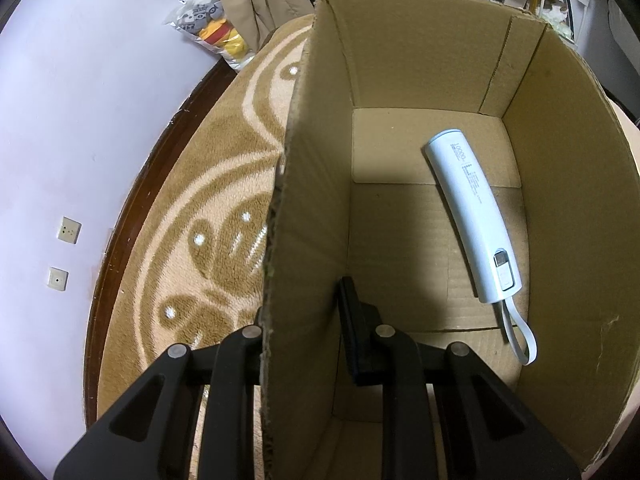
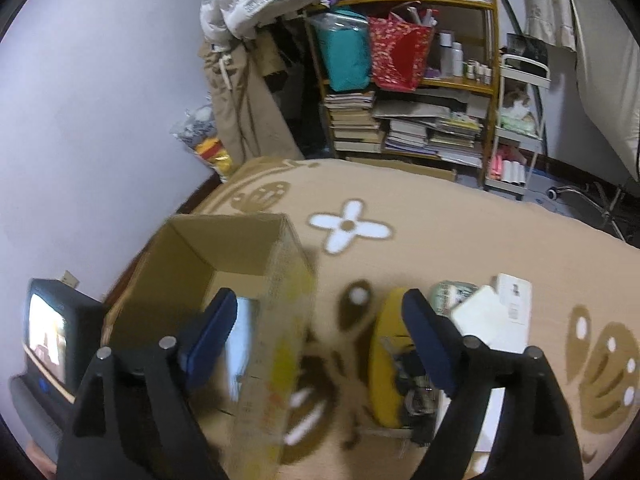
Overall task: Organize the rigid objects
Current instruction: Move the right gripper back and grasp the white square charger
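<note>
Left wrist view, taken from the cardboard box (image 1: 420, 80) as landmark. Left of box: purple wall, two wall sockets (image 1: 69, 230), brown-and-cream patterned rug (image 1: 208, 184), bag of plush toys (image 1: 212, 28) beyond the box's far-left corner. Left gripper (image 1: 304, 320) straddling the box's left wall: one finger outside, one black pad inside, clamped onto that wall. Inside box, on its floor toward the right wall: pale blue power bank (image 1: 472, 216), lying lengthwise, wrist loop trailing from its near end.

Right wrist view, same box (image 2: 192, 264) as landmark, blurred by motion. Left of box: small black screen device (image 2: 52, 328) by the wall. Above box's right wall: right gripper (image 2: 320, 340), blue pads spread wide, nothing between them. Right of box, on the rug: yellow object (image 2: 386, 352), identity unclear, then a green-labelled packet (image 2: 454, 292) and white cartons (image 2: 504, 312) just beside it. Behind box: crowded shelf of books (image 2: 404, 128).
</note>
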`<action>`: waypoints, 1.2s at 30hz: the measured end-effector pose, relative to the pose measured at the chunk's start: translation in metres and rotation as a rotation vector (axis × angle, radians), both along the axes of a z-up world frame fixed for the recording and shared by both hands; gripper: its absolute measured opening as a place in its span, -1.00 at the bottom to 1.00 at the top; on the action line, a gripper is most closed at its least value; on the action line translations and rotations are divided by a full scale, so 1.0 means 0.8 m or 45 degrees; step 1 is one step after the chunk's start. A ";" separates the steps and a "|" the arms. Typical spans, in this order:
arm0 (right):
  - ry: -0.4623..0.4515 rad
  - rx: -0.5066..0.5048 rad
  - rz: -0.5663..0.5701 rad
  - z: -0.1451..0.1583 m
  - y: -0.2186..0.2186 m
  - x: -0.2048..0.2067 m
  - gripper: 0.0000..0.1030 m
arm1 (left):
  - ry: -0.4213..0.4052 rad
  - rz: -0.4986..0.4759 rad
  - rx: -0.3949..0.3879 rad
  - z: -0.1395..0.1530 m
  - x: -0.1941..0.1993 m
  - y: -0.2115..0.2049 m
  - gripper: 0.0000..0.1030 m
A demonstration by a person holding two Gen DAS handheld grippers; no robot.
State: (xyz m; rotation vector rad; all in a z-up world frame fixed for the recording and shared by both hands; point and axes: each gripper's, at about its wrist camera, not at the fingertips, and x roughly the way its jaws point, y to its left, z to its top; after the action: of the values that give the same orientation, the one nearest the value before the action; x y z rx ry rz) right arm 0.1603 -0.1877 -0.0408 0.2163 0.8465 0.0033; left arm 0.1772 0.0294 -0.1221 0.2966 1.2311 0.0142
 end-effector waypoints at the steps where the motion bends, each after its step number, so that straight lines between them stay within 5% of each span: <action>1: 0.010 -0.002 -0.012 -0.004 -0.007 0.000 0.77 | 0.000 0.000 0.000 0.000 0.000 0.000 -0.60; 17: 0.096 0.086 -0.211 -0.076 -0.088 0.008 0.77 | 0.000 -0.002 0.009 -0.002 -0.001 -0.002 -0.60; 36: 0.150 0.133 -0.415 -0.086 -0.140 0.017 0.75 | 0.003 0.001 0.006 -0.001 0.001 -0.003 -0.60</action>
State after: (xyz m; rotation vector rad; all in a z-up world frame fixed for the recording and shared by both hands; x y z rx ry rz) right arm 0.1738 -0.2997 -0.1094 0.4541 0.9215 -0.2727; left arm 0.1779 0.0269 -0.1232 0.3005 1.2337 0.0177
